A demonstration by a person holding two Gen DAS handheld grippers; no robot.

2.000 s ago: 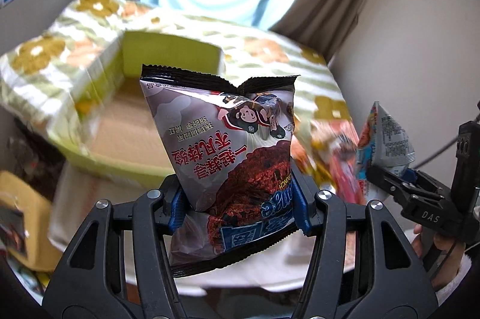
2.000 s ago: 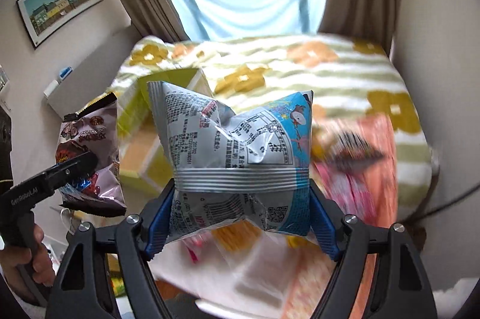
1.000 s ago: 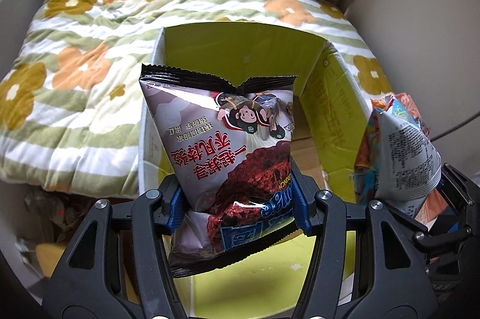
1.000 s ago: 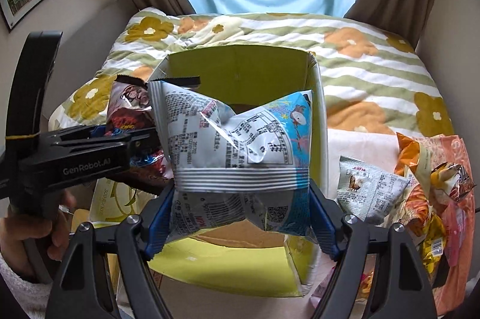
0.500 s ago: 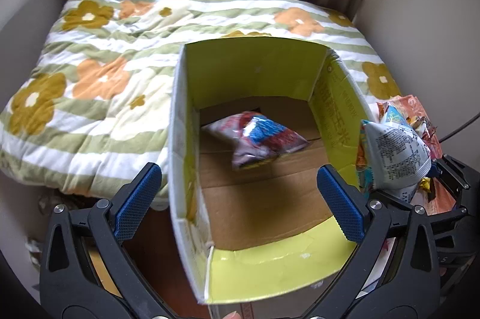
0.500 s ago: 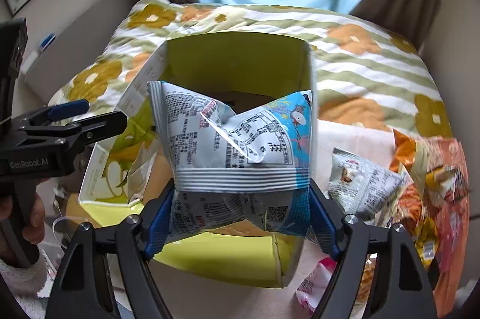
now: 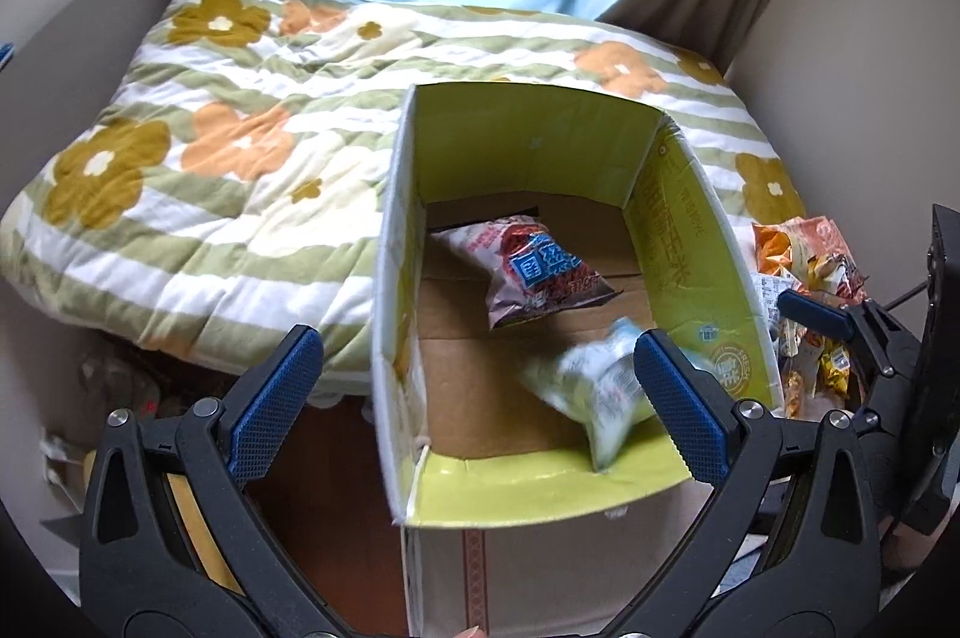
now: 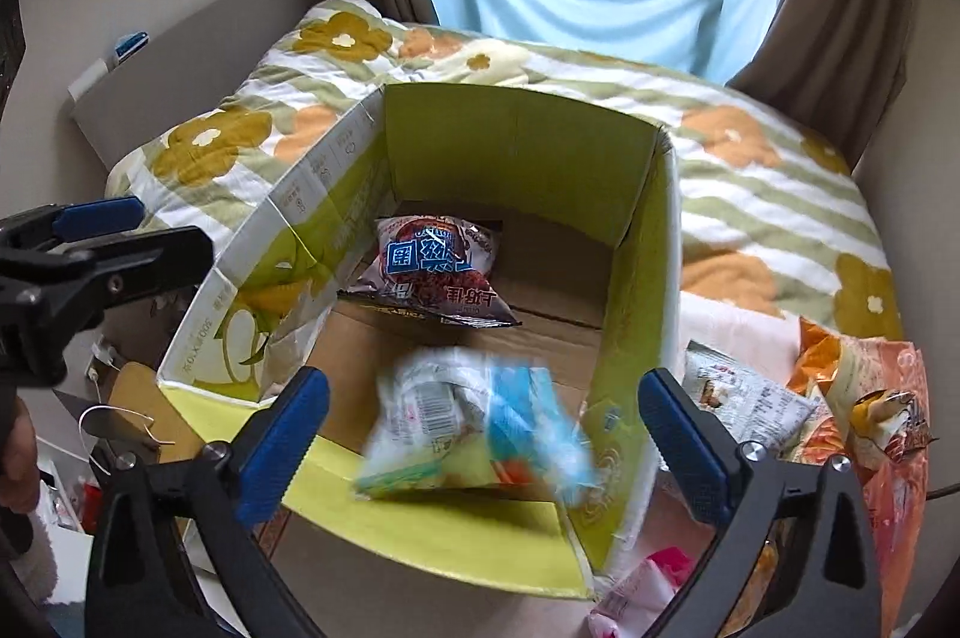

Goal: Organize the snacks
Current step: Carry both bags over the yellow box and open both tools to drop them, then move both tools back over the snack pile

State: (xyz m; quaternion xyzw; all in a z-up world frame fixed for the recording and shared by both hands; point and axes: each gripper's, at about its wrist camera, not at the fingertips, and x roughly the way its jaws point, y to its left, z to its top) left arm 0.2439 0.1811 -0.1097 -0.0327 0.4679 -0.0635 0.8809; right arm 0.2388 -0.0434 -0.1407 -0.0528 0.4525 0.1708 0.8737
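A blurred crinkly packet is seen below the opening right gripper, untouched; the left gripper is spread, empty; a foil bag lies in the cardboard box.

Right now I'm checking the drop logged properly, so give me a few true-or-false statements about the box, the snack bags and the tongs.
1. The dark red-and-blue snack bag lies inside the yellow-green cardboard box. True.
2. The right tongs clamp the blurred white-and-blue snack bag. False: jaws opening, bag free over the box.
3. The left tongs hold a bag. False: empty, open.
4. More snack bags lie outside the box. True.
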